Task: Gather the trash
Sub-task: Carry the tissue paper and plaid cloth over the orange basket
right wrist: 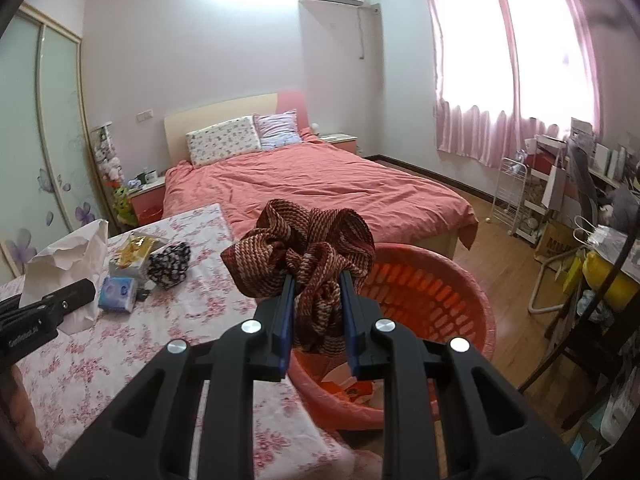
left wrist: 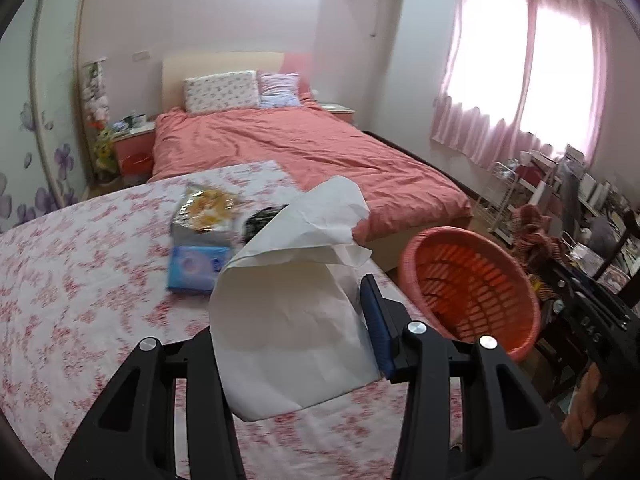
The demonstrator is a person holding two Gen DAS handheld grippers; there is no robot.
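My left gripper is shut on a large crumpled white paper, which hangs above the floral tablecloth and hides the left finger. The paper and the left gripper also show at the left of the right wrist view. My right gripper is shut on a bunched red-brown striped cloth, held over the near rim of a red slotted basket. The basket stands right of the table, with paper scraps inside.
On the table lie a yellow snack packet, a blue tissue pack and a black patterned pouch. Behind is a bed with a pink cover. Cluttered shelves and a wire rack line the right wall.
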